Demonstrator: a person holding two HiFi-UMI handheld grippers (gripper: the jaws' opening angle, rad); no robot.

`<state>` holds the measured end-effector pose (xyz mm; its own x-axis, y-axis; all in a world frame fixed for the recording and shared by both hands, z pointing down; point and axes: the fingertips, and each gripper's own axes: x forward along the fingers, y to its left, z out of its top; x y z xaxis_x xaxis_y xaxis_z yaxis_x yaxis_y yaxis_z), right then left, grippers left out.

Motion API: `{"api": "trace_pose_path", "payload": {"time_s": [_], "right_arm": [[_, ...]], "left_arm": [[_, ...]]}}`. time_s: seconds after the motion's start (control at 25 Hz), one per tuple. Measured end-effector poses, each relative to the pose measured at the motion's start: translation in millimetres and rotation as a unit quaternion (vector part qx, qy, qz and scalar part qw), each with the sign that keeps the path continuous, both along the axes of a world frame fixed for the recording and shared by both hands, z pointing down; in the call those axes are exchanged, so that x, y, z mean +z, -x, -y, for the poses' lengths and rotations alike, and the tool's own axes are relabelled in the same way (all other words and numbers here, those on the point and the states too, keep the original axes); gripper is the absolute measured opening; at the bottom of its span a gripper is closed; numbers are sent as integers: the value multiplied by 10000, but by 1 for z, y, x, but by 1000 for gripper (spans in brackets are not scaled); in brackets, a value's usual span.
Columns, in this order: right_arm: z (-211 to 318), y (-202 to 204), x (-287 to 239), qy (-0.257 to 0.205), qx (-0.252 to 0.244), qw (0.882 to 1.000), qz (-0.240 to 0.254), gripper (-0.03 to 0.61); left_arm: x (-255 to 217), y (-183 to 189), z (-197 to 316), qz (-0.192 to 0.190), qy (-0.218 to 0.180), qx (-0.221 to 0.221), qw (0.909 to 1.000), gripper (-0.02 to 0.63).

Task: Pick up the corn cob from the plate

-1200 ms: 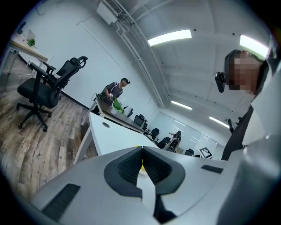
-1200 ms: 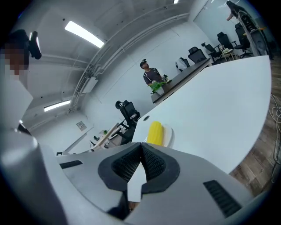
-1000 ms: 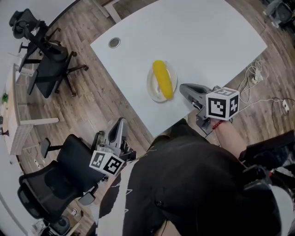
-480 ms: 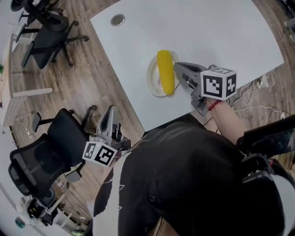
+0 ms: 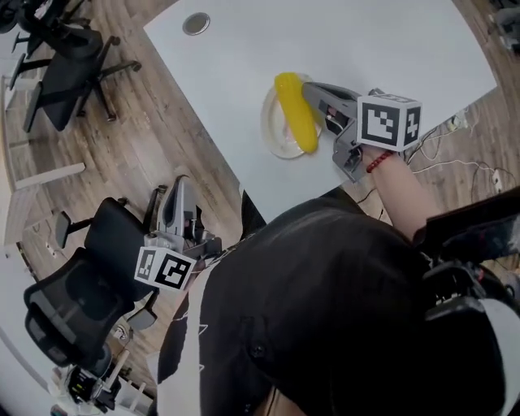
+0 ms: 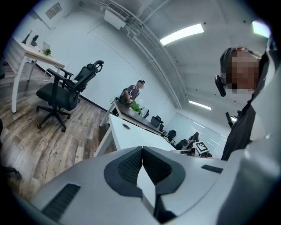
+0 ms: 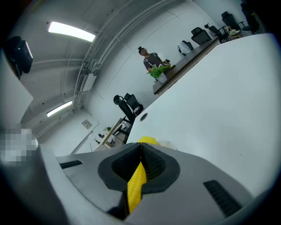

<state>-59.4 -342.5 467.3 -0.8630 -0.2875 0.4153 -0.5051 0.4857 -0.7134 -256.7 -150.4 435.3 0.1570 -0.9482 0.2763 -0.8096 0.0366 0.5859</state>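
1. Corn cob (image 5: 294, 122): lies lengthwise on a white plate (image 5: 270, 136). The plate stands on the white desk (image 5: 382, 41), close to the desk corner nearest the person. The cob is not lifted.
2. Right gripper (image 5: 306, 87): reaches over the desk's near edge to the plate. It sits just beside the cob, on the side away from the desk's left edge, with its tips level with the cob's far end.
3. Right gripper fingers (image 7: 154, 163): pressed together, tip against tip, and nothing is clamped between the pads. In the right gripper view, the yellow cob shows only through the slot beneath the closed pads and as a rim past the tips.
4. Left gripper (image 5: 178, 185): held off the desk, beyond its left edge, over the wooden floor. A black office chair (image 5: 85, 284) stands beside it.
5. Left gripper fingers (image 6: 127, 167): closed together and empty. The left gripper view looks toward the desk's left edge.
6. Desk: a round cable grommet (image 5: 196, 23) sits near the far-left corner.
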Motion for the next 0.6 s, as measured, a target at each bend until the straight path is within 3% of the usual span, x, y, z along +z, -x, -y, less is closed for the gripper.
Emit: {"api": "trace_pose_path", "payload": {"time_s": [0.28,0.6], "right_arm": [[1,6,-14,-464,1008,9938,-86,17],[1,1,-23,-765,1838,9791,-412,17]], "left_arm": [[-19,54,19,151,-242,888,9956,12],[-19,95,25,105,-287,1389,9898,12]]}}
